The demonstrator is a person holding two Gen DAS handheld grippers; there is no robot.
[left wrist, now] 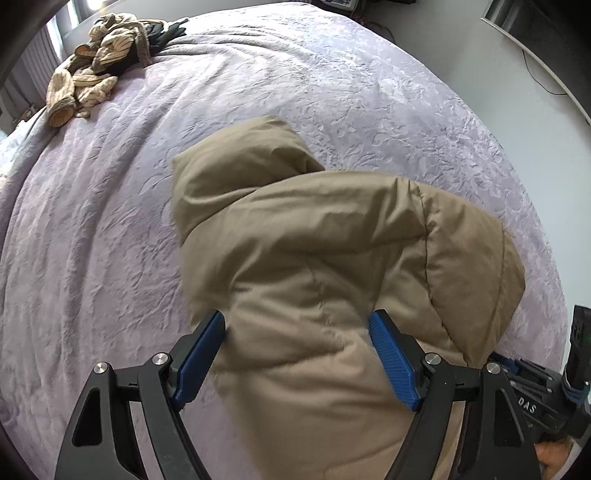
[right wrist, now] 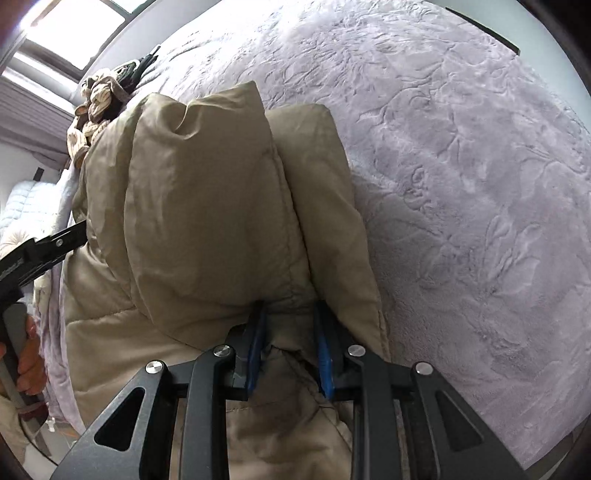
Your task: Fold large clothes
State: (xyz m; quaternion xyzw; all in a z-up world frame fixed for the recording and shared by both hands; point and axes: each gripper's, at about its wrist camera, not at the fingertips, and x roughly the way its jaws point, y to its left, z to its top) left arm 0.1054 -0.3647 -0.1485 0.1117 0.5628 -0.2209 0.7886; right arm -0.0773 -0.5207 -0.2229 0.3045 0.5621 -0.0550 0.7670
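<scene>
A puffy tan jacket [left wrist: 314,240] lies bunched on a lilac embossed bedspread [left wrist: 110,221]. My left gripper [left wrist: 297,321] points steeply down, its blue pads [left wrist: 207,350] set wide and pressing both sides of a thick fold of the jacket. In the right wrist view the jacket [right wrist: 207,184] is doubled into padded layers, and my right gripper [right wrist: 290,310] is shut on a narrow, wrinkled edge of it. The right gripper's body [left wrist: 535,398] shows at the lower right of the left view. The left gripper's frame [right wrist: 37,251] and a hand [right wrist: 26,362] sit at the left edge.
A pile of striped beige and dark clothes [left wrist: 92,74] sits at the far corner of the bed, also in the right view as a clothes pile [right wrist: 96,99]. Grey floor [left wrist: 498,74] and dark furniture [left wrist: 535,29] lie beyond the bed's right edge. A window [right wrist: 74,29] is behind.
</scene>
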